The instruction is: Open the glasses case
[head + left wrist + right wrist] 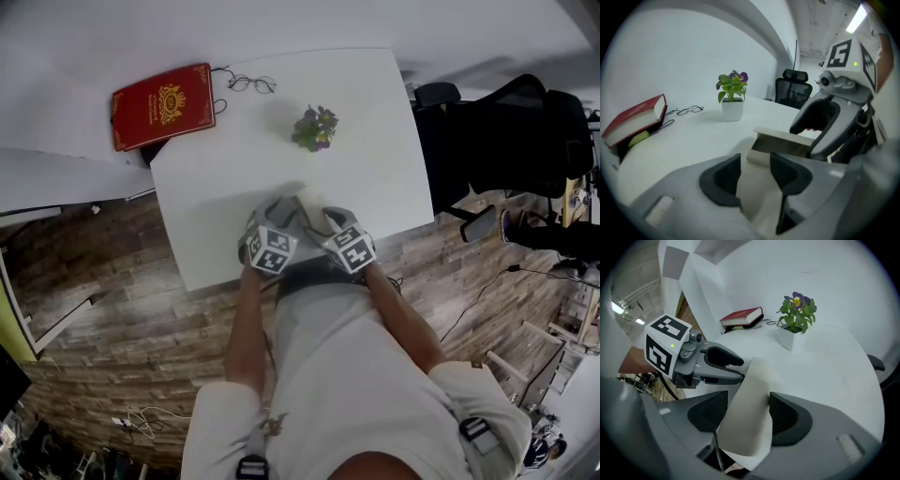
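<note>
While the left gripper [754, 161] clamps the glasses case [758, 190] on the white table [375, 187], on the person's side of the potted plant [315, 127], the right gripper [747, 399] holds its jaws apart around the raised flap [750, 413], a red book [162, 105] lying left of that plant.

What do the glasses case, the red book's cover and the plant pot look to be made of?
The case: matte off-white, probably faux leather or stiff fabric over board; its flap curves softly. The book: red hard cover with gold print, likely cloth or leatherette. The pot: smooth white, ceramic or plastic; cannot tell which.
</note>
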`<action>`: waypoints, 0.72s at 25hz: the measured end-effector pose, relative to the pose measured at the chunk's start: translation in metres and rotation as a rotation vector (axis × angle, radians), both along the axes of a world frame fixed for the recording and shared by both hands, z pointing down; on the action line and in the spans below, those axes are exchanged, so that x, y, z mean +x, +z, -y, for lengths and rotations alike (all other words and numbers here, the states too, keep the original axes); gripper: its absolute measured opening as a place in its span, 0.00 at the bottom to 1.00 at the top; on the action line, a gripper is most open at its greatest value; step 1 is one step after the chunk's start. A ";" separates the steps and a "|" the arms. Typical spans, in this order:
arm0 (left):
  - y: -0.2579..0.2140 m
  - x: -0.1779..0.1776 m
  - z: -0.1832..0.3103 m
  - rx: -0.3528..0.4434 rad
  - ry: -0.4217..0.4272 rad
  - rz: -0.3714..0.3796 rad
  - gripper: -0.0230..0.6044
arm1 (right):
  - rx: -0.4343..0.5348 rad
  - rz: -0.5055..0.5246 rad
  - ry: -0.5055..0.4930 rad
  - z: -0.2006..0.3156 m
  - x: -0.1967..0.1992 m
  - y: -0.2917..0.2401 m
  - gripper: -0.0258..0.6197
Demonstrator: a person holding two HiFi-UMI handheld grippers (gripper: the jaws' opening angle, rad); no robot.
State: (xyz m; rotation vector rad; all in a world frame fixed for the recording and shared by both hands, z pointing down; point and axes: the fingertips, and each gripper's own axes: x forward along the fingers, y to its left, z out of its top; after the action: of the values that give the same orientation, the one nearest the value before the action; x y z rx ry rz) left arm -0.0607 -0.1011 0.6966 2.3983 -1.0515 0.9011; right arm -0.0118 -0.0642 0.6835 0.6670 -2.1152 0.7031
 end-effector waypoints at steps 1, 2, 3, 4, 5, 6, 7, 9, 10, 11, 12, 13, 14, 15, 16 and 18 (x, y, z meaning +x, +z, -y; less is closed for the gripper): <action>0.000 0.000 0.000 0.000 0.000 -0.001 0.35 | 0.004 0.003 0.002 0.000 0.001 0.000 0.47; 0.000 0.000 0.000 0.000 -0.001 -0.001 0.35 | 0.007 0.008 0.004 0.001 0.001 0.000 0.47; 0.000 0.001 0.000 -0.001 -0.002 -0.001 0.35 | 0.011 0.016 0.006 0.001 0.001 0.000 0.47; 0.000 0.001 0.000 -0.001 -0.002 0.000 0.35 | 0.014 0.023 0.009 0.002 0.001 -0.001 0.46; 0.000 0.001 0.000 -0.001 -0.003 0.001 0.35 | 0.015 0.025 0.009 0.002 0.001 -0.001 0.46; 0.000 0.001 0.000 0.000 -0.003 0.001 0.35 | 0.012 0.024 0.010 0.002 0.001 -0.002 0.46; 0.000 0.001 0.000 0.000 -0.003 0.000 0.35 | 0.008 0.022 0.010 0.001 0.002 -0.002 0.46; 0.000 0.001 0.000 -0.001 -0.003 0.001 0.35 | 0.009 0.029 0.013 0.002 0.001 -0.003 0.45; 0.000 0.001 0.000 -0.002 -0.003 0.002 0.35 | 0.011 0.035 0.016 0.002 0.001 -0.004 0.45; -0.001 0.001 0.000 -0.003 -0.003 0.004 0.35 | 0.013 0.041 0.018 0.003 0.001 -0.005 0.45; -0.001 0.001 0.000 -0.003 -0.003 0.004 0.35 | 0.016 0.046 0.020 0.003 0.001 -0.005 0.45; -0.001 0.001 0.000 -0.003 -0.003 0.004 0.35 | 0.016 0.048 0.020 0.003 0.001 -0.006 0.44; -0.001 0.001 0.000 -0.003 -0.004 0.004 0.35 | 0.015 0.048 0.019 0.003 0.001 -0.007 0.44; -0.001 0.000 0.000 -0.002 -0.004 0.004 0.35 | 0.012 0.047 0.016 0.003 0.001 -0.008 0.43; 0.000 0.000 0.000 -0.002 -0.005 0.005 0.35 | 0.010 0.046 0.012 0.003 0.001 -0.010 0.43; 0.001 0.000 0.001 -0.001 -0.006 0.005 0.35 | 0.012 0.048 0.011 0.004 0.002 -0.011 0.42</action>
State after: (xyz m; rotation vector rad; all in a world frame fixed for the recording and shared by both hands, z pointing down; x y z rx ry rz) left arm -0.0609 -0.1019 0.6974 2.3916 -1.0593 0.9062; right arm -0.0102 -0.0684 0.6724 0.6744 -2.1627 0.7197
